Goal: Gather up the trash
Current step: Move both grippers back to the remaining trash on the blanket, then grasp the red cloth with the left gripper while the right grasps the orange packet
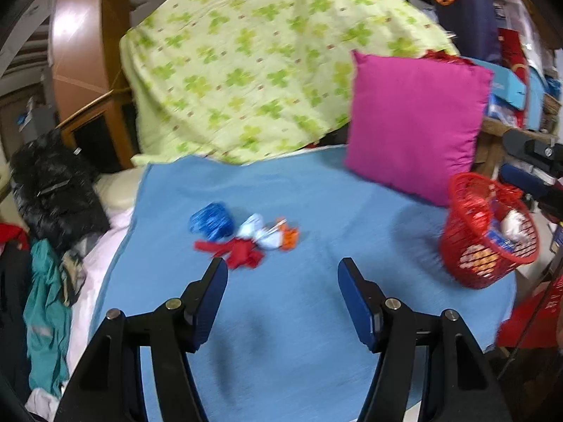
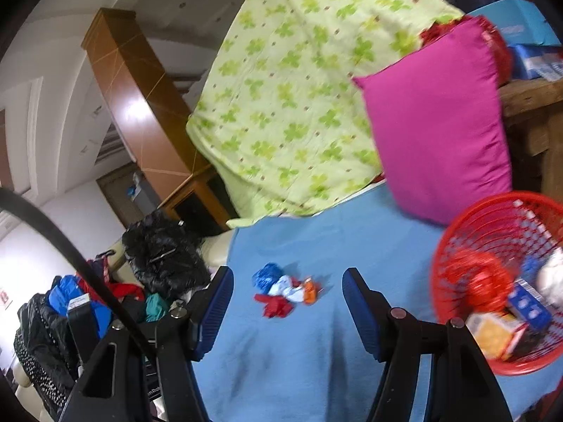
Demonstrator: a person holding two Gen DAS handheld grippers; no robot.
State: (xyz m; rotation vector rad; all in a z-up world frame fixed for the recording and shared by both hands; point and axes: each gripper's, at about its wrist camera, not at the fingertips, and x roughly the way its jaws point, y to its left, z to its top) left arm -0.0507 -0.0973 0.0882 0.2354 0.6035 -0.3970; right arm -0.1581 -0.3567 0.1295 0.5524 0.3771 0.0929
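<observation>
A small heap of trash lies on the blue blanket: a crumpled blue wrapper, a red scrap, a white-and-blue wad and an orange piece. The same heap shows in the right wrist view, with its red scrap nearest. A red mesh basket holding several pieces of trash stands on the blanket's right side. My left gripper is open above the blanket, short of the heap, nothing between its fingers. My right gripper is open too, with the heap seen beyond the gap.
A magenta cushion leans behind the basket against a green clover-print quilt. A black jacket and teal clothing lie at the left. Boxes and clutter are piled on a wooden shelf at the right.
</observation>
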